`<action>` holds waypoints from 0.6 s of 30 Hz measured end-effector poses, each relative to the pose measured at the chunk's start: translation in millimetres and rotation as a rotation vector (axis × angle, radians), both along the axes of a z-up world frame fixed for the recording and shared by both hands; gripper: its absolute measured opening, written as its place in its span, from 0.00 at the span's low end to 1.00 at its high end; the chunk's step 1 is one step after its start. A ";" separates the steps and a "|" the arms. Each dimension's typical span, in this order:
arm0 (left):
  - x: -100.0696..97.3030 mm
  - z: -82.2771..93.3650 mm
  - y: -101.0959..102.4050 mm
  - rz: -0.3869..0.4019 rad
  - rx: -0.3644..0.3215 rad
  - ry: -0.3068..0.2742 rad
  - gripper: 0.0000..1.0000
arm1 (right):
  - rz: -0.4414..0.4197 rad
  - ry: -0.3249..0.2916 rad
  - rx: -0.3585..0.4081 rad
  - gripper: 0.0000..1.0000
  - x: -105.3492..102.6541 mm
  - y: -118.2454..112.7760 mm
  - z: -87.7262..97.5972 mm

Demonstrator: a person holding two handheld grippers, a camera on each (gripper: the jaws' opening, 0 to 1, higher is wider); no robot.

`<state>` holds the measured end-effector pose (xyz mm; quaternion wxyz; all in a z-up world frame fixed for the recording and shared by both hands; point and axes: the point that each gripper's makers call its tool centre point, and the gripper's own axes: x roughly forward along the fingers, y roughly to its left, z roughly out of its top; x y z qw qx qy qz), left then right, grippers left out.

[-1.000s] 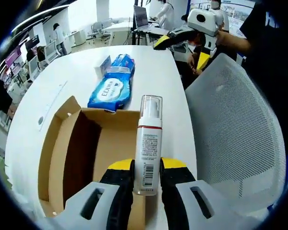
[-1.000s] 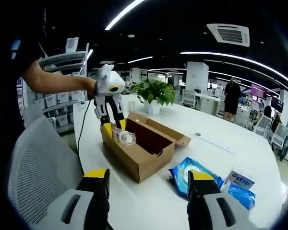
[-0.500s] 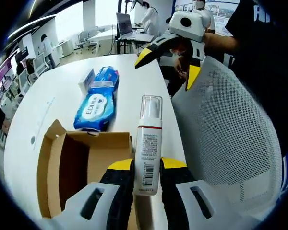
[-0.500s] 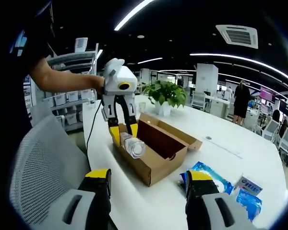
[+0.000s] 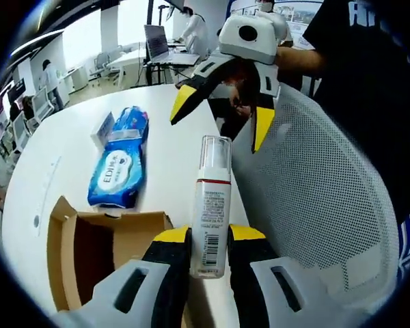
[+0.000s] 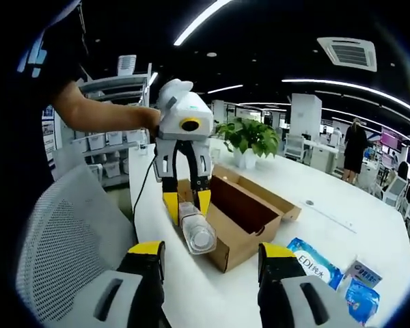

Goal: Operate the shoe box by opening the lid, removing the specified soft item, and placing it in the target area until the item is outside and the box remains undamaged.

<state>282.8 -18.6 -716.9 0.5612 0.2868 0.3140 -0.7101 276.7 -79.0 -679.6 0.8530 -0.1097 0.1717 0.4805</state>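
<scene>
Cardboard shoe box (image 5: 89,256) lies open on the white table (image 5: 171,150). Above its near end, the left gripper (image 5: 208,242) pinches a pump bottle (image 5: 210,205). Beyond the box lie blue wipes (image 5: 116,167); beside it stands a mesh chair (image 5: 314,198). The right gripper (image 5: 219,113) hangs spread, empty.

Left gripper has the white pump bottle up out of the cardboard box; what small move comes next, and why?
Probably carry it sideways and lower it onto the bare white table. The left gripper is shut on the white pump bottle with the clear cap, held above the rim of the open brown cardboard box. The blue wipes pack lies beyond the box, so set it short of that. The right gripper is open.
</scene>
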 end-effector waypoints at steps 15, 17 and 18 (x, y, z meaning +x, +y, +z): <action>-12.0 2.1 -23.5 -0.051 -0.039 0.003 0.19 | 0.037 -0.007 0.010 0.33 -6.6 9.3 2.4; -13.1 2.9 -25.5 -0.053 -0.047 0.006 0.19 | 0.038 -0.010 0.008 0.32 -7.0 8.6 2.4; -13.4 3.0 -25.8 -0.054 -0.048 0.007 0.19 | 0.038 -0.010 0.009 0.30 -7.3 8.3 2.4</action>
